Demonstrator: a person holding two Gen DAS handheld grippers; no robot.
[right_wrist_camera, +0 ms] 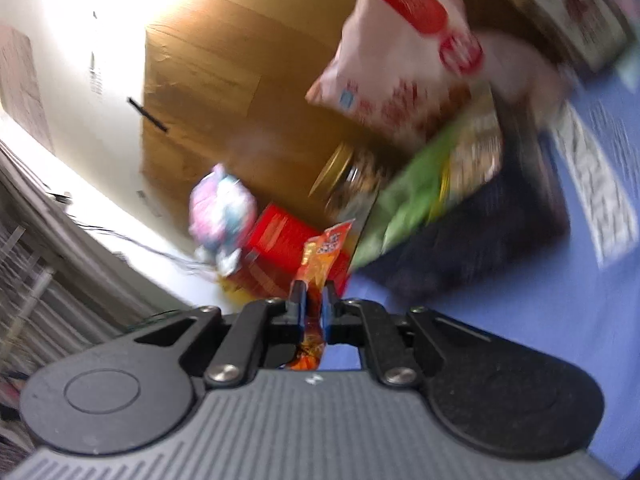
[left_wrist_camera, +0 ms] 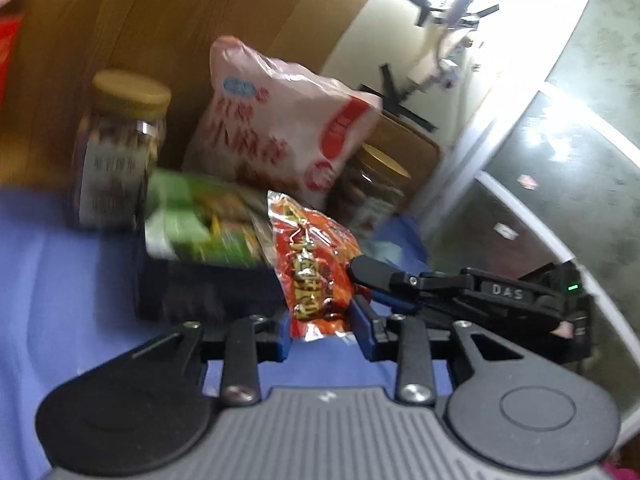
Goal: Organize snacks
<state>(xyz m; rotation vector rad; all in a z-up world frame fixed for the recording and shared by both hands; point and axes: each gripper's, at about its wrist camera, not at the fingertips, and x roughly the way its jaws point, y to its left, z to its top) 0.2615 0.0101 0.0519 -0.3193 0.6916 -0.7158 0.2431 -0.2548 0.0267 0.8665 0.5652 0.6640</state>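
A red-orange snack packet (left_wrist_camera: 316,272) hangs between my left gripper's (left_wrist_camera: 324,326) open fingers; they stand apart on each side of it. The right gripper (left_wrist_camera: 384,280) reaches in from the right and pinches the packet's edge. In the right wrist view my right gripper (right_wrist_camera: 313,304) is shut on the same packet (right_wrist_camera: 320,256), held edge-on. A dark box (left_wrist_camera: 208,292) holds green snack packs (left_wrist_camera: 192,220); it also shows in the right wrist view (right_wrist_camera: 472,248). A large pink bag (left_wrist_camera: 280,132) leans behind it.
A jar with a gold lid (left_wrist_camera: 116,148) stands left of the box and a second jar (left_wrist_camera: 372,188) behind the pink bag. A blue cloth (left_wrist_camera: 60,280) covers the surface. A cardboard panel (left_wrist_camera: 160,20) stands behind. A red box (right_wrist_camera: 280,240) lies beyond.
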